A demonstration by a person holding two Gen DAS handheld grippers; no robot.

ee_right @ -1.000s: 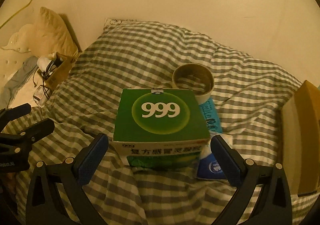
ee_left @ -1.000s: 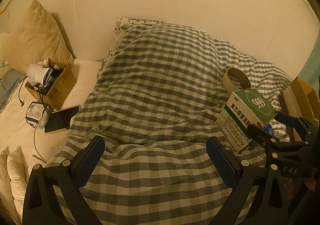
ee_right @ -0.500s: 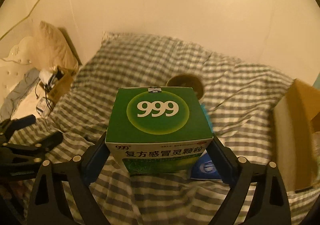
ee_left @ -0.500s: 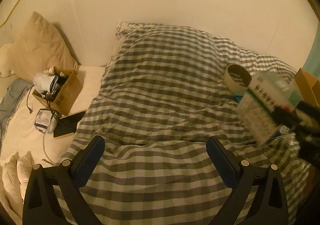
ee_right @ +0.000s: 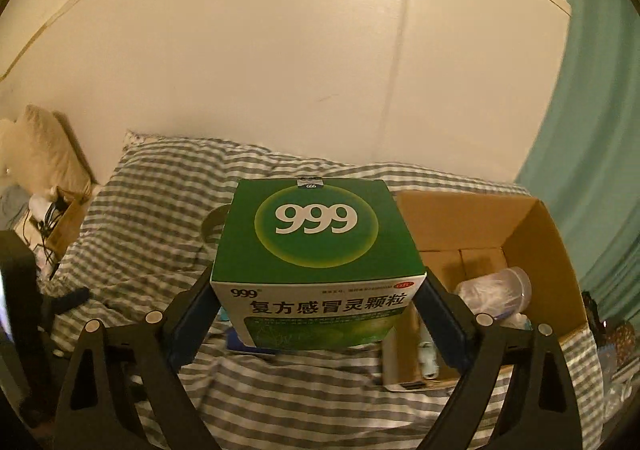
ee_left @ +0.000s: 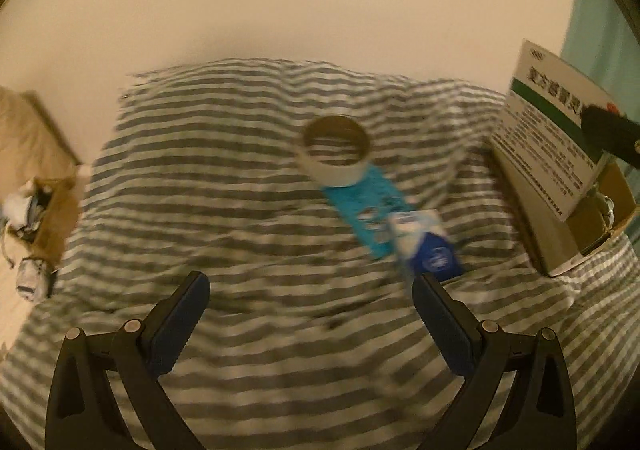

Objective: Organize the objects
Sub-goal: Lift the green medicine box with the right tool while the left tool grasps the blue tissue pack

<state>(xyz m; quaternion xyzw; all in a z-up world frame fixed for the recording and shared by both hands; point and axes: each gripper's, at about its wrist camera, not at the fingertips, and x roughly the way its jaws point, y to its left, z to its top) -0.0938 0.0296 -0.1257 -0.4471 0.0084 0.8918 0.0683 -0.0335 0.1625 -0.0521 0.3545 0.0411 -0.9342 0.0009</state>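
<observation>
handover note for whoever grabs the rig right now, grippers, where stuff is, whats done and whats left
Right gripper: shut on the green 999 box, held in the air beside the open cardboard box.
Left gripper: open, empty, above the striped blanket.
On the blanket: tape roll, teal packet touching it, blue-and-white pack.
Done: the cardboard box already holds a clear plastic container.
Left: put the green box in the cardboard box, then probably the tape, packet and pack.
</observation>
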